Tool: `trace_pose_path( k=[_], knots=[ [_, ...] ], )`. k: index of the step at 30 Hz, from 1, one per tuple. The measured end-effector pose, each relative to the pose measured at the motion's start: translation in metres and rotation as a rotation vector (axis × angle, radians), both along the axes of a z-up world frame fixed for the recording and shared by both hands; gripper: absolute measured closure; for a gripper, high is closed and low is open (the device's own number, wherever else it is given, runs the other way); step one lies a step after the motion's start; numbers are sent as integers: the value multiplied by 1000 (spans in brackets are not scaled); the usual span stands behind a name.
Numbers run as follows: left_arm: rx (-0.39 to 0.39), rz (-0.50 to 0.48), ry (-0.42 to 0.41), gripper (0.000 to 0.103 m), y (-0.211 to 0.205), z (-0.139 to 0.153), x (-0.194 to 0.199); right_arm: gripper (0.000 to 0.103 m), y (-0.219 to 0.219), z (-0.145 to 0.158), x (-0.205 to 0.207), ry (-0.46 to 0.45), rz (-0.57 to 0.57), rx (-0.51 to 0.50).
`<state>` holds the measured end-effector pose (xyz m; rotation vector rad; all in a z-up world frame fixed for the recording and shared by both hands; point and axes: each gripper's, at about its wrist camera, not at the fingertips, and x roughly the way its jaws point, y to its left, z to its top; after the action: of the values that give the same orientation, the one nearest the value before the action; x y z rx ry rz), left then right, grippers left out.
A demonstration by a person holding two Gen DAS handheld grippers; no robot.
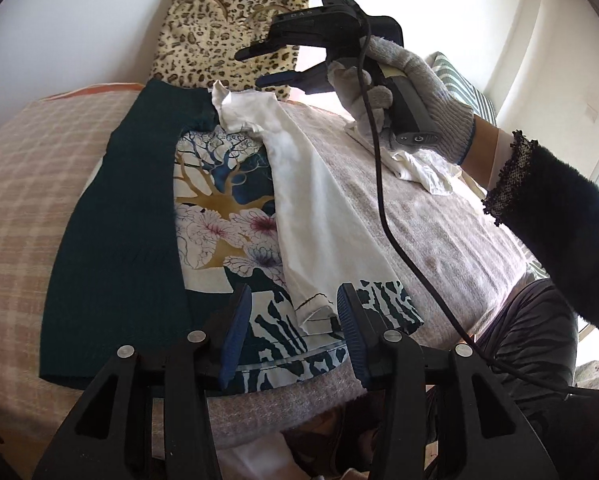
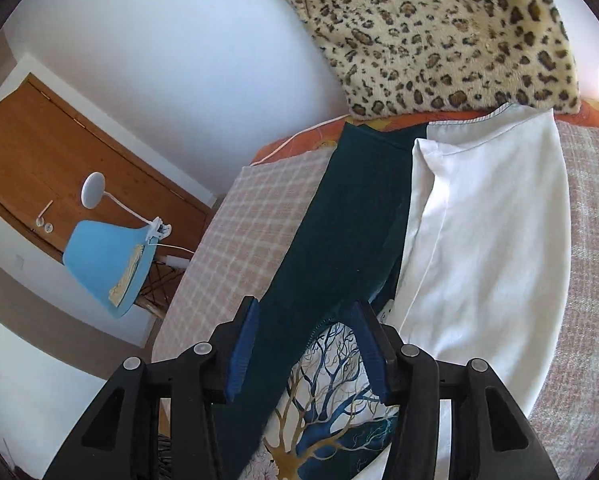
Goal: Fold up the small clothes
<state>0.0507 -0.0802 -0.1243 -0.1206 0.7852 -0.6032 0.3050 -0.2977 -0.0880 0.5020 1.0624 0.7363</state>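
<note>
Clothing with a dark green side, a tree and flower print and a white folded-over flap [image 1: 299,200] lies flat on the checked pink bed cover [image 1: 39,200], long way running from left gripper [image 1: 295,320] to right gripper [image 1: 259,64]. Both have jaws apart, holding nothing. Left gripper is nearer the flap's bottom corner; right gripper hovers by the top, near a leopard-spotted furry cushion [image 1: 227,20].

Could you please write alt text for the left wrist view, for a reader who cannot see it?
A dark green garment with a tree-and-flower print lies flat on a checked bed cover, its white side panel folded inward. The open left hand-held gripper hovers at its hem; the right hand-held gripper, in a gloved hand, hangs open above its far end.
</note>
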Motion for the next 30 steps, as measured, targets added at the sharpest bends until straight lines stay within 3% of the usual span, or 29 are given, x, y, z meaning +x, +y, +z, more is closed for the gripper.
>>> trace_pose_path(
  k=[5,9,13,14,15,16,22,26,30],
  knots=[
    [42,15,-7,60,31,10,12,51,-25,14,-54,-23,-82,-121],
    [69,-28,14,60,36,8,20,51,-39,9,-97,-40,-109,-188],
    [-19,-88,96,60,28,-1,20,51,-37,3,-125,-62,-99,-228],
    [-34,-103,108,53,23,-3,20,51,-33,0,-126,-67,-92,-254],
    [-39,-107,114,44,18,-6,19,51,-30,-3,-126,-69,-80,-285],
    [-40,-103,119,42,13,-8,20,51,-25,-6,-123,-71,-74,-319],
    [-85,-139,163,42,-12,-14,23,54,8,-21,-81,-48,-45,-454],
    [-50,-163,141,46,-24,-15,20,56,34,-35,-41,-51,11,-639],
    [-35,-165,175,55,-31,-23,22,57,49,-49,-20,-57,40,-789]
  ],
)
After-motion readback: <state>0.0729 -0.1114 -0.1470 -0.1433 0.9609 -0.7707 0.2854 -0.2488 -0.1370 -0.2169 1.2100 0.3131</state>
